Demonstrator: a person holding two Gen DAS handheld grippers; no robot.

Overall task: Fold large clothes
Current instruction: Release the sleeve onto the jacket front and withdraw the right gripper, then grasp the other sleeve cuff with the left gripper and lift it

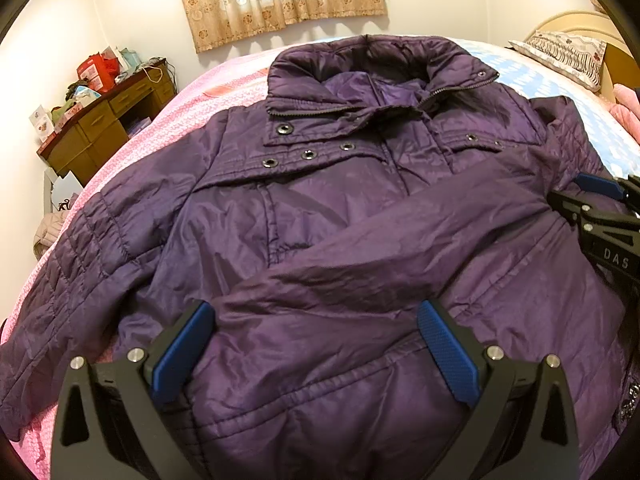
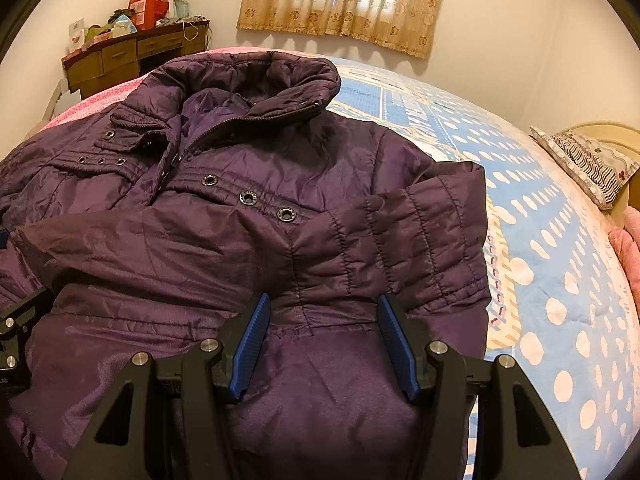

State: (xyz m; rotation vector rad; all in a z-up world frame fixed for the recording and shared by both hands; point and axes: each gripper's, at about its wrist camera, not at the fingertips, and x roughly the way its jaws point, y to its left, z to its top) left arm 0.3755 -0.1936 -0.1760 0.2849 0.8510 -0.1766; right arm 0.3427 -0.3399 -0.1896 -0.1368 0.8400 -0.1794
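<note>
Purple and quilted, the jacket [image 1: 320, 208] lies front-up on the bed [image 2: 540, 240], its collar [image 1: 372, 60] toward the curtained wall. We see one sleeve [image 1: 400, 240] folded across the chest, its cuff end between the fingers of our left gripper [image 1: 316, 344], which stand spread with nothing pinched. Our right gripper [image 2: 322, 344] hovers over the gathered seam where that sleeve meets the body, fingers [image 2: 252, 344] about half apart and not clamping the fabric. The other sleeve [image 1: 68, 288] trails out over the pink bedspread [image 1: 168, 120]. A cluttered desk [image 1: 100, 128] stands by the wall.
</note>
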